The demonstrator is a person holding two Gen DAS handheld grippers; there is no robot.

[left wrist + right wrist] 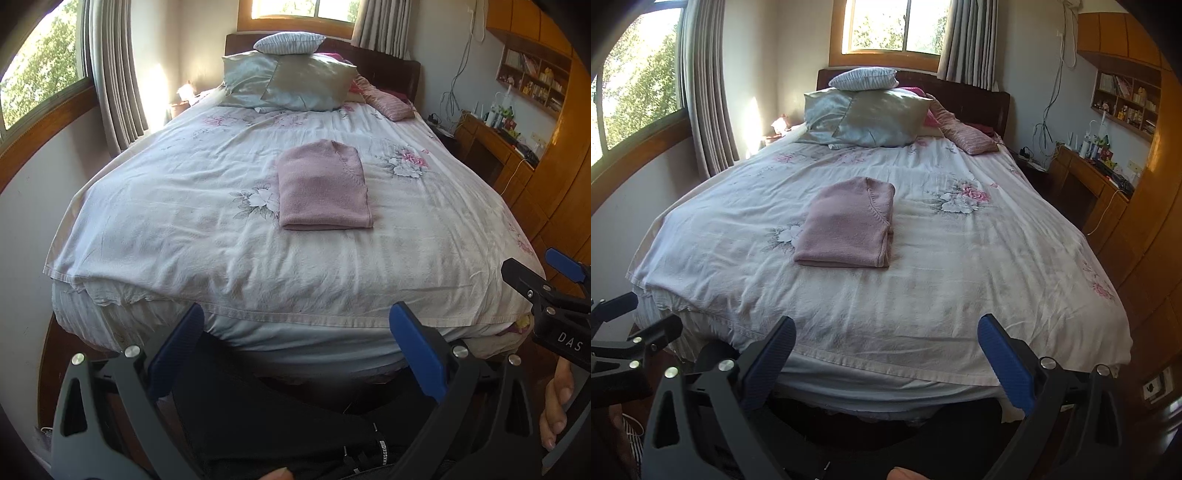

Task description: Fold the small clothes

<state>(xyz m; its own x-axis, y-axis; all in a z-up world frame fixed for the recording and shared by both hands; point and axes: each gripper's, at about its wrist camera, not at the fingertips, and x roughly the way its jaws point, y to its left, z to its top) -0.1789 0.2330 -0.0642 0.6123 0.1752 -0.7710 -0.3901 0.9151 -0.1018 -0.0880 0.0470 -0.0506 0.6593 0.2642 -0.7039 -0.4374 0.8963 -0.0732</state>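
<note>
Both grippers sit off the bed's foot edge, jaws spread wide, nothing between them. Ahead of the left gripper (295, 350) the floral sheet (166, 221) lies bare up to the folded pink sweater (323, 186), mid-bed straight ahead. From the right gripper (886, 363), sweater sits ahead-left; bare sheet ahead-right. Pillows (291, 83) block the far end. Wooden desk (1089, 181) crowds the far right, curtains (709, 92) the far left.
</note>
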